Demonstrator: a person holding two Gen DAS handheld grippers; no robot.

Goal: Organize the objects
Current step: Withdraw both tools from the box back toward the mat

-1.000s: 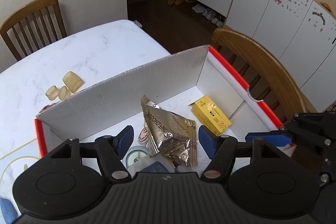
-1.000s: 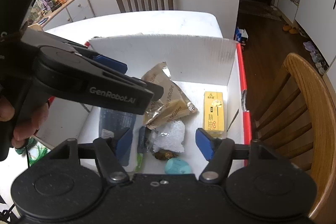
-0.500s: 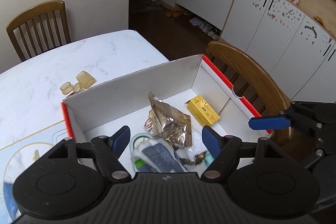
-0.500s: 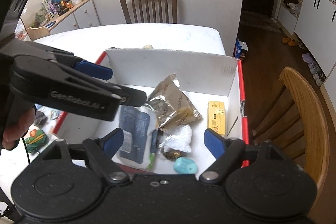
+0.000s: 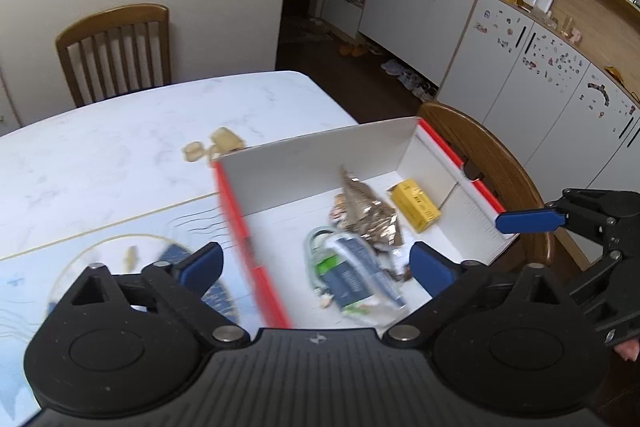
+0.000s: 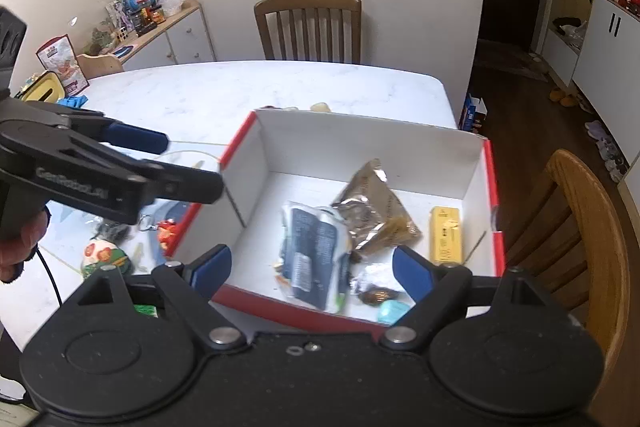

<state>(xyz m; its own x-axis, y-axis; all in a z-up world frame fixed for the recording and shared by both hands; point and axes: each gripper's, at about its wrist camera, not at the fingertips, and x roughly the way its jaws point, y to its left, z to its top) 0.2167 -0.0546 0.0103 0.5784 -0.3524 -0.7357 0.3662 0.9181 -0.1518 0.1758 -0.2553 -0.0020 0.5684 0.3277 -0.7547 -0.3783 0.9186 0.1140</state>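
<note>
A red cardboard box with a white inside (image 5: 312, 163) (image 6: 360, 143) stands on the white table. In it lie a gold foil packet (image 5: 364, 211) (image 6: 372, 207), a yellow box (image 5: 416, 205) (image 6: 446, 233), a blue-and-white pouch (image 5: 352, 275) (image 6: 316, 251), a crumpled clear wrapper (image 6: 372, 273) and a teal item (image 6: 390, 311). My left gripper (image 5: 316, 265) is open and empty, high above the box's left wall. My right gripper (image 6: 312, 263) is open and empty above the box's near edge.
Small yellowish pieces (image 5: 212, 145) lie on the table behind the box. Toys and small items (image 6: 108, 251) lie left of the box on a blue placemat (image 5: 60, 267). Wooden chairs stand at the far side (image 6: 308, 27) and right (image 6: 580, 227).
Both grippers have risen and pulled back from the box, so more of the table shows. The blue-and-white pouch now lies uncovered in the box. Both jaws stay open.
</note>
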